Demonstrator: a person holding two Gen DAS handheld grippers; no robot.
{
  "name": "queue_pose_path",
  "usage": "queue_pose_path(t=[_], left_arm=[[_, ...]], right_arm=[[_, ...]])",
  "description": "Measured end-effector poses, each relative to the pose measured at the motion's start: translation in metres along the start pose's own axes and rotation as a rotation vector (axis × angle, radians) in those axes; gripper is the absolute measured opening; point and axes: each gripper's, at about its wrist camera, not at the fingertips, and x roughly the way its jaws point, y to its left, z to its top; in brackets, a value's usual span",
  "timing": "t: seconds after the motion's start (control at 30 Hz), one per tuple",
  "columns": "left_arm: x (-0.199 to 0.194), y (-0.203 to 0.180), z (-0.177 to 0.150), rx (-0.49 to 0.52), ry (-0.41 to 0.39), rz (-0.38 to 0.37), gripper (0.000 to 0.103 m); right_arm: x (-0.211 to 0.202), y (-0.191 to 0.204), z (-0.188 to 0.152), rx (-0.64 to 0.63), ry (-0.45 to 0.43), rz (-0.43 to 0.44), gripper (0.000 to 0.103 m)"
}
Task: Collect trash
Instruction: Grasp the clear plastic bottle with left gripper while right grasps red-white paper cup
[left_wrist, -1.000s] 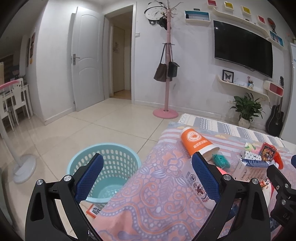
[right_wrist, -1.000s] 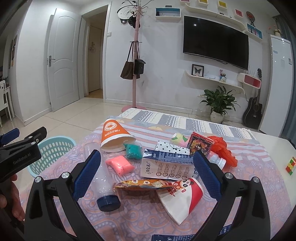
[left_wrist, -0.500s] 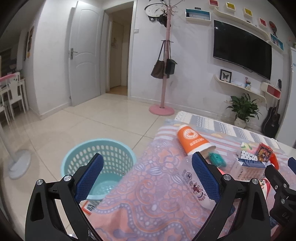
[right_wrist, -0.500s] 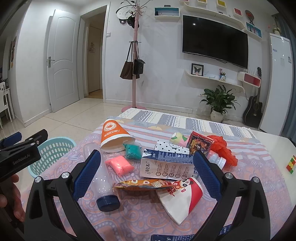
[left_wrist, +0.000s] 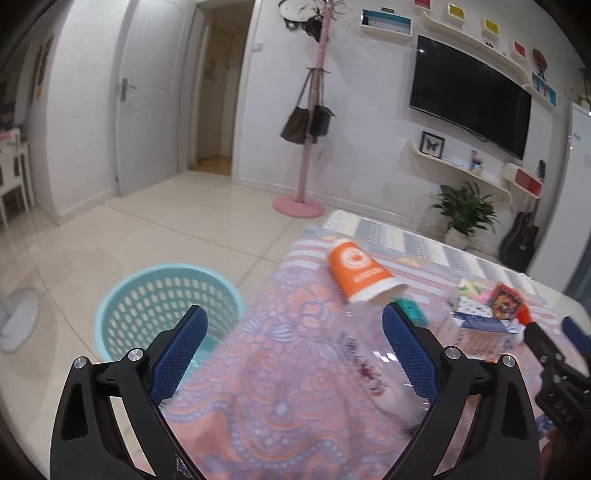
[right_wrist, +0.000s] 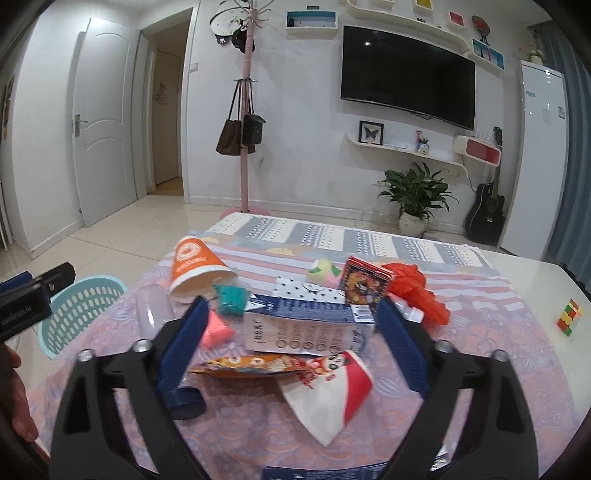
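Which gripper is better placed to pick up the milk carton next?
Right. The right gripper, jaws just narrowing, frames the carton; the left gripper faces the basket.

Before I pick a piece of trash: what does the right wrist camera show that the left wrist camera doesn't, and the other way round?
Right wrist only: the flattened red-and-white paper cup, the orange snack wrapper, the pink packet and the puzzle cube. The right gripper has just been closing, with nothing pressed between its pads.

Left wrist only: the inside of the teal basket on the floor, and the left gripper, open.

Both: the orange cup, clear bottle and milk carton.
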Motion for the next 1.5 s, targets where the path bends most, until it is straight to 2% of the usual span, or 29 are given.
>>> queue_pose_path(t=[0.17,0.27,0.37,0.47,0.53,0.63,0.77,0.9,1.03,1.1,1.2,1.27,1.43,1.5], left_arm=[[0.029,-0.015,0.003,-0.09,0.18,-0.137,0.092],[0.055,-0.029,-0.004,-0.135,0.273,-0.188,0.093],[0.087,-0.05,-0.013,-0.082,0.373,-0.156,0.093],[0.118,-0.061,-0.027,-0.075,0.487,-0.09,0.089],[0.127,-0.059,-0.034,-0.085,0.511,-0.056,0.086],[0.13,-0.061,-0.038,-0.09,0.514,-0.042,0.085],[0.13,-0.062,-0.039,-0.088,0.549,-0.086,0.066],[0.124,-0.06,-0.038,-0.089,0.546,-0.124,0.056],[0.11,-0.044,-0.04,-0.121,0.494,-0.165,0.053],[0.103,-0.035,-0.041,-0.147,0.462,-0.184,0.052],[0.093,-0.025,-0.039,-0.176,0.409,-0.208,0.052],[0.087,-0.023,-0.036,-0.149,0.375,-0.202,0.052],[0.084,-0.018,-0.028,-0.158,0.355,-0.223,0.052],[0.085,-0.012,-0.027,-0.159,0.352,-0.209,0.052]], right_arm=[[0.001,-0.025,0.001,0.015,0.02,-0.028,0.054],[0.002,-0.047,0.006,0.036,0.027,-0.057,0.054],[0.001,-0.073,0.012,0.084,0.033,-0.078,0.054],[-0.003,-0.094,0.013,0.13,0.067,-0.029,0.054],[-0.009,-0.103,0.006,0.138,0.093,-0.007,0.054],[-0.009,-0.105,-0.009,0.156,0.143,0.029,0.054],[-0.004,-0.098,-0.022,0.186,0.213,0.084,0.054],[0.001,-0.069,-0.025,0.153,0.243,0.135,0.057],[0.012,-0.054,-0.023,0.119,0.274,0.083,0.066],[0.029,-0.063,-0.027,0.179,0.354,0.036,0.068],[0.051,-0.082,-0.034,0.301,0.466,0.047,0.068],[0.063,-0.087,-0.037,0.339,0.513,0.056,0.068],[0.088,-0.085,-0.038,0.354,0.601,0.04,0.068],[0.095,-0.083,-0.041,0.38,0.626,0.058,0.068]])
